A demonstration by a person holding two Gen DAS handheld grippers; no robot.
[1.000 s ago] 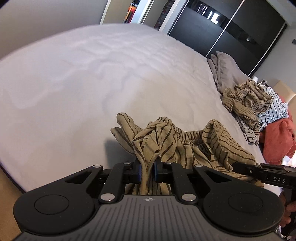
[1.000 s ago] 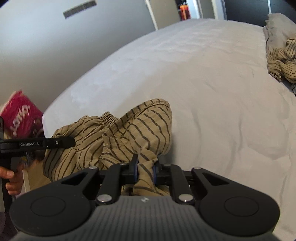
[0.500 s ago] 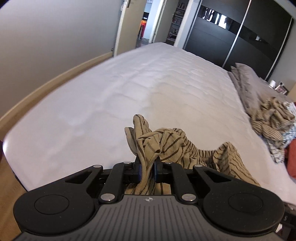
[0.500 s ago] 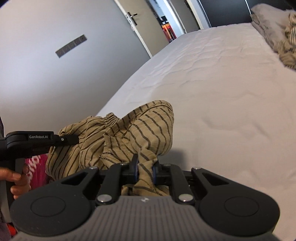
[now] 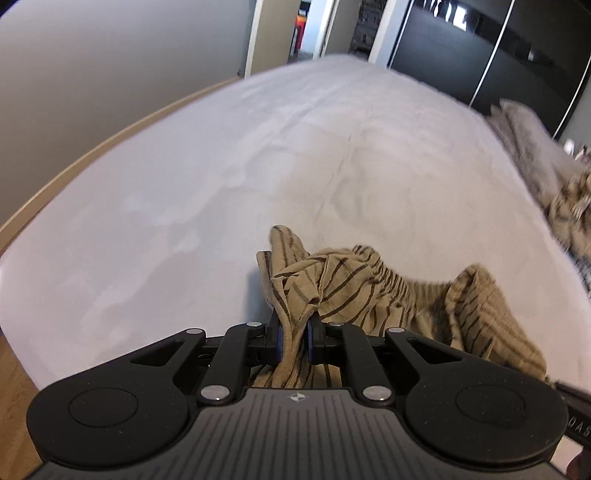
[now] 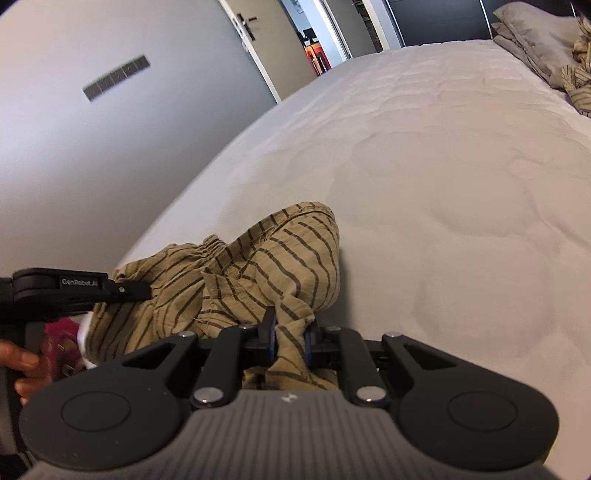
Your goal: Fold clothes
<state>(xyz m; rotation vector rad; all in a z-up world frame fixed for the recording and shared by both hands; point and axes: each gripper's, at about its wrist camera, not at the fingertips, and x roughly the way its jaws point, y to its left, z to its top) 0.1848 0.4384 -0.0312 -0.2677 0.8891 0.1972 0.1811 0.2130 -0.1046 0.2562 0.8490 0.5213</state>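
A tan garment with dark stripes and an elastic waistband [image 5: 369, 284] [image 6: 266, 266] lies bunched at the near edge of a white bed [image 5: 258, 166] [image 6: 443, 184]. My left gripper [image 5: 294, 332] is shut on one bunched corner of it. The right gripper [image 6: 290, 338] is shut on another corner, with cloth pinched between the blue pads. The waistband stretches slack between the two grips. In the right wrist view the other gripper's black body [image 6: 66, 288] and a hand [image 6: 26, 369] show at the left.
A pile of other clothes [image 5: 572, 206] [image 6: 578, 85] and grey pillows [image 5: 528, 140] [image 6: 535, 37] lie at the bed's far right. A grey wall [image 6: 92, 147], an open doorway [image 5: 306, 29] and a dark wardrobe [image 5: 480, 48] stand beyond. A pink item [image 6: 66, 339] sits below the bed edge.
Both grippers have swung sideways along the bed with the striped garment still held. The clothes pile has slid toward the right edge of both views, and the wall and doorway have come into view.
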